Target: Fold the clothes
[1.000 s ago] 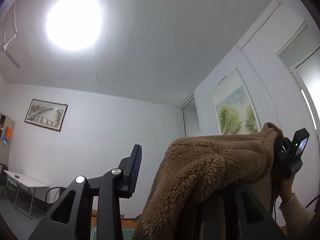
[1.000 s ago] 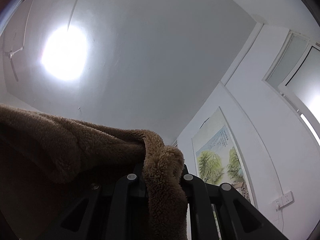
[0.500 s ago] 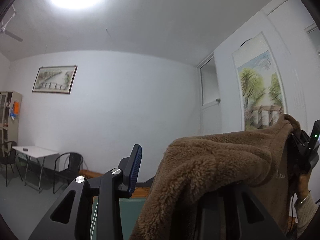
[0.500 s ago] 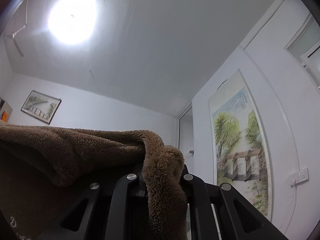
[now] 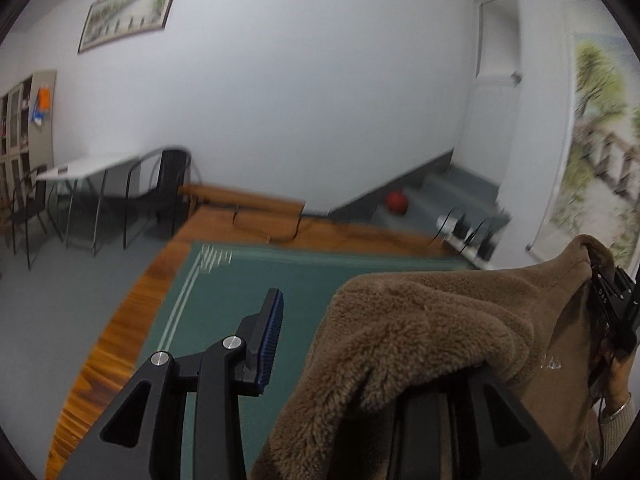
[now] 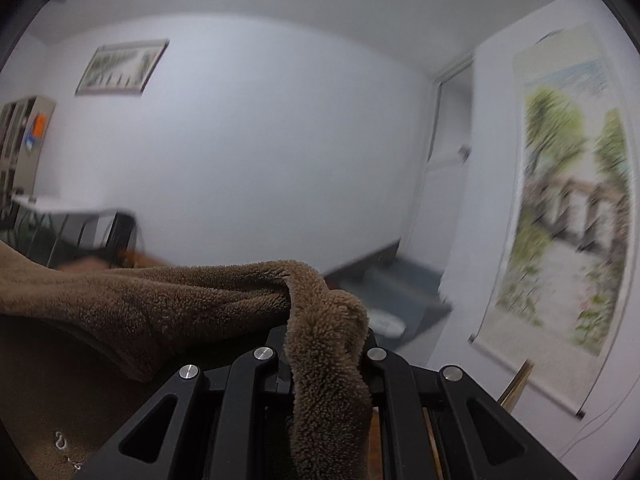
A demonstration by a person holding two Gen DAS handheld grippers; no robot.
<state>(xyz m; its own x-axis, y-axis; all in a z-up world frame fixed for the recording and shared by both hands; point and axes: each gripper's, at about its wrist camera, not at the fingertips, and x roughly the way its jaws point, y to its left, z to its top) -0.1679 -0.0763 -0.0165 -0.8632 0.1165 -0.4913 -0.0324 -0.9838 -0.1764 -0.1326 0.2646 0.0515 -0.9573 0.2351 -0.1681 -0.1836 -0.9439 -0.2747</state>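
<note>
Brown fleece garment [image 6: 168, 292] pinched between the closed fingers of the right gripper [image 6: 326, 344], draped leftward, in the left view the same fleece [image 5: 420, 320] draped over the left gripper's [image 5: 360, 340] right finger, left blue pad [image 5: 272, 336] bare, grip uncertain, green rug [image 5: 248, 276] beyond, seen only there

Both grippers are matte black plastic with triangular cutouts in the linkage arms and shiny silver pivot screws. The left gripper [image 5: 348, 344] has a ribbed blue pad [image 5: 271, 340] on its finger. The right gripper [image 6: 326, 354] looks the same; cream knit cuff [image 5: 618, 420] at the wrist.
</note>
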